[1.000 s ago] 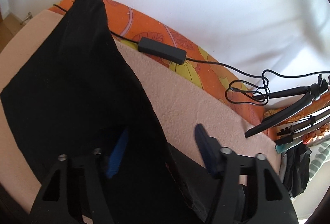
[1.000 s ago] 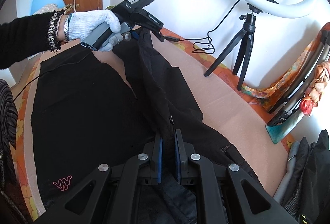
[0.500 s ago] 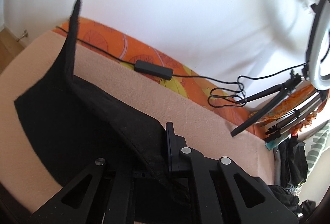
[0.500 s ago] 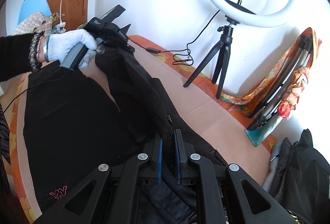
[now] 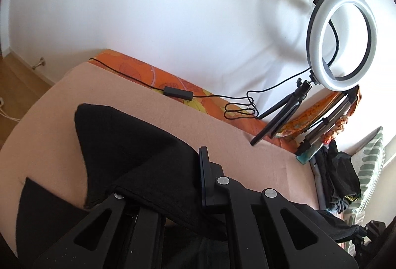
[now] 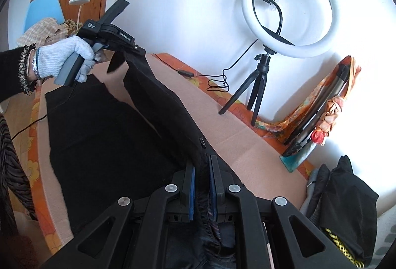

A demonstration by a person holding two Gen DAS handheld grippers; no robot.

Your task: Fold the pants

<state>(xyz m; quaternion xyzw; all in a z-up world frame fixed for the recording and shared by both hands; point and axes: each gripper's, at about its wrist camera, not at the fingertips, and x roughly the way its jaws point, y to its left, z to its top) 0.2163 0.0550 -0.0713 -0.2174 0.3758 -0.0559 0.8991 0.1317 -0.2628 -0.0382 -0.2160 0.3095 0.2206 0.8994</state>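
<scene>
White wall, ring light [image 6: 289, 9] on its little tripod, and a peach blanket [image 5: 222, 142] spread over an orange patterned cover, so that's our folding surface. It looks like a bed or low couch, hard to say which.

Starting at the jaws: our right gripper [image 6: 201, 184] is pinched tight on a bunch of black fabric, the blue pads nearly together with cloth squeezed between them. It looks like the waist end of the pants [image 6: 104, 135], though we can't be sure. Our left gripper [image 5: 173, 184] has a leg end draped over its near finger; its jaws seem clamped on that cloth, and the right wrist view backs that up, with the leg hanging from its tip in the gloved left hand [image 6: 61, 60].

Moving outward, one leg lies flat on the blanket. The other is lifted between both grippers, stretched in a line above the surface and running alongside the flat one.

Progress-wise we'd call it early. The first lengthwise fold, leg onto leg, is in the air and not laid down. After that come smoothing and the crosswise folds.
</scene>
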